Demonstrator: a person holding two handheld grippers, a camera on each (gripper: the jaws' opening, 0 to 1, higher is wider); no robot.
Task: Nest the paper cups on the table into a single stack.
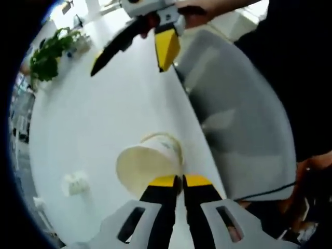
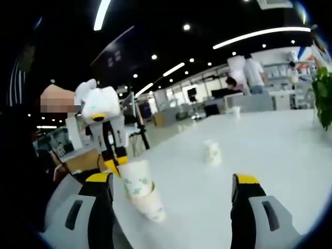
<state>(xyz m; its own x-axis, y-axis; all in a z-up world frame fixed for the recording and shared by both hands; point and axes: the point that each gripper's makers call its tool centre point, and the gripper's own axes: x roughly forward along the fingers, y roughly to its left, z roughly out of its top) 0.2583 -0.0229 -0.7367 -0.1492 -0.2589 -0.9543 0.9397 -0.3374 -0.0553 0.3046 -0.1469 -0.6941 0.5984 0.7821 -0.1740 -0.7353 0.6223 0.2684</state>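
In the left gripper view the left hand-held gripper (image 1: pixel 182 181), nearest the lens, is pinched tight on the rim of a paper cup (image 1: pixel 147 165) held above the white tabletop (image 1: pixel 98 129). Another small cup (image 1: pixel 75 183) stands at lower left. In the right gripper view the right hand-held gripper (image 2: pixel 174 182) is spread wide; beside its left jaw, the held cup (image 2: pixel 136 178) sits tilted in a second cup (image 2: pixel 150 206). A further patterned cup (image 2: pixel 211 152) stands well apart to the right.
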